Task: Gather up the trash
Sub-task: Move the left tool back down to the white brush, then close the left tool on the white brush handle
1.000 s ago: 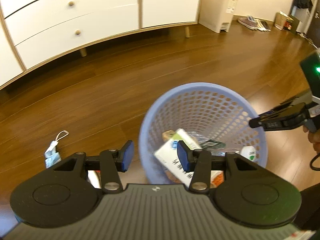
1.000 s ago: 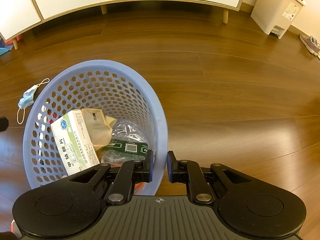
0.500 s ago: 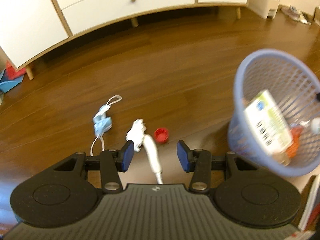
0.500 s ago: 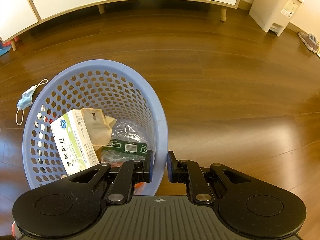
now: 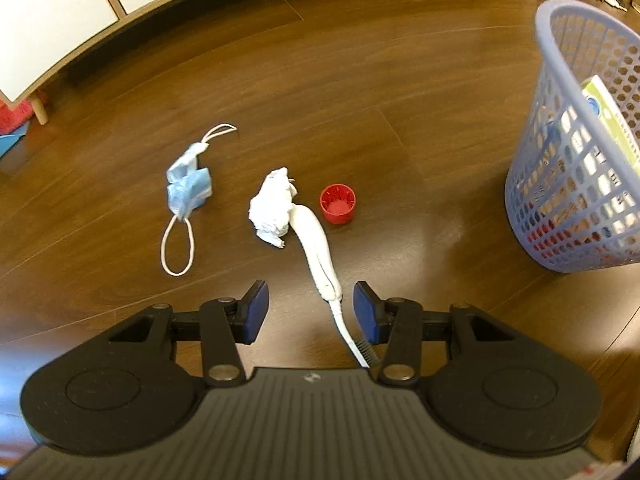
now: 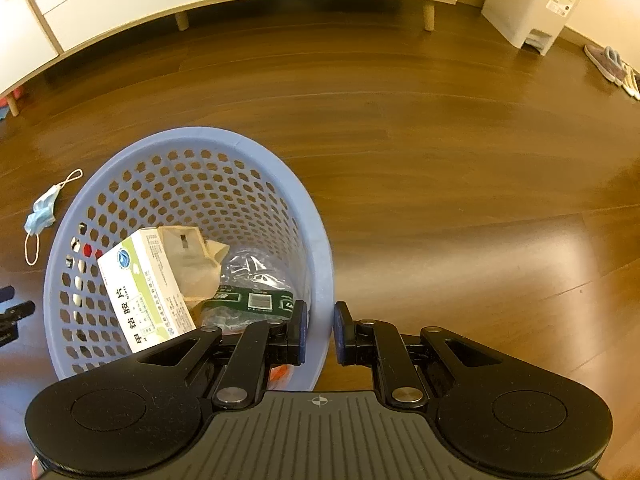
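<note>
On the floor, left of the blue basket (image 5: 576, 184), a face mask (image 5: 188, 188), tissue (image 5: 272, 208), red cap (image 5: 337, 203) and toothbrush (image 5: 320, 256) remain; a box (image 6: 140, 288) and bottle (image 6: 252, 280) are inside. The left gripper (image 5: 308, 308) is spread apart above the toothbrush; the right gripper (image 6: 320, 332) clamps the basket rim.

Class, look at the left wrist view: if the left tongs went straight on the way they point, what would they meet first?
Most likely the white toothbrush, lying on the floor between the open left tongs; beyond it sits the crumpled tissue. Depth is uncertain.
</note>
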A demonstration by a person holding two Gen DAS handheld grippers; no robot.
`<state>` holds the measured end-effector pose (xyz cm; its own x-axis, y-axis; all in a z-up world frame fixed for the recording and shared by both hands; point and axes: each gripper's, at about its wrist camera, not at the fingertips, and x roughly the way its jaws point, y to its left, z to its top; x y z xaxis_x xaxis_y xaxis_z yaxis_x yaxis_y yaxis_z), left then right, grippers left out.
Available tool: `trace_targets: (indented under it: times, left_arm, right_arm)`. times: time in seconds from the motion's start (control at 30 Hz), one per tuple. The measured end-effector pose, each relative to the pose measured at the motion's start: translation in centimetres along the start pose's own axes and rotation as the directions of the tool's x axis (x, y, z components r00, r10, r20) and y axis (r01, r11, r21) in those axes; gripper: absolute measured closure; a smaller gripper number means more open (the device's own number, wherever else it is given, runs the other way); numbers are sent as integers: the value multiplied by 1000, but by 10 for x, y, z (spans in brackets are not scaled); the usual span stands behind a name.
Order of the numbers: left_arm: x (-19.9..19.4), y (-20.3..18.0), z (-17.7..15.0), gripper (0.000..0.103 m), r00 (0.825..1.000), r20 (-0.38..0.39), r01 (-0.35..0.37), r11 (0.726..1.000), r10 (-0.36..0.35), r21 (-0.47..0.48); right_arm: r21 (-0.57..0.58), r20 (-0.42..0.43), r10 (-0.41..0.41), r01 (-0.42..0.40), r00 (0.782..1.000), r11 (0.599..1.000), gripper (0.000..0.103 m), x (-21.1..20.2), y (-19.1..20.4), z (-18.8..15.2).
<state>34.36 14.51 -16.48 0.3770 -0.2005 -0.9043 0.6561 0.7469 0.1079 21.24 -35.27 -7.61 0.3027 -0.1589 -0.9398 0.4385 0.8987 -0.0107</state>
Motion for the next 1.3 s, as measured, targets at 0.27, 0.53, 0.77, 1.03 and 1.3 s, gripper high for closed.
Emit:
trace_targets:
  times: [0.27,0.53,0.77,1.03,1.3]
  left_arm:
    - [37,-6,3,65,999,-42,33,999,-34,-18]
    - [76,-19,8,71,997,-69,40,997,-44,-62]
    - [99,-20,8,78,995,-103,-5,997,-3,-78]
    - [109,-19,5,83,991,-131,-11,996,-1,-86]
    - [115,-18,6,83,992,-123,-14,996,3,-87]
  right_arm:
    - [13,-10,0,0,1000,1000,93,2,0,0]
    - [17,-5,13,-13,1000,1000,93,1,-3,1]
    - [29,-17,13,-12,1000,1000,93,3,-6,1]
    - [30,-25,13,-12,1000,999,93,5,-2,2]
    - [26,-27,13,-13,1000,1000,93,6,-4,2]
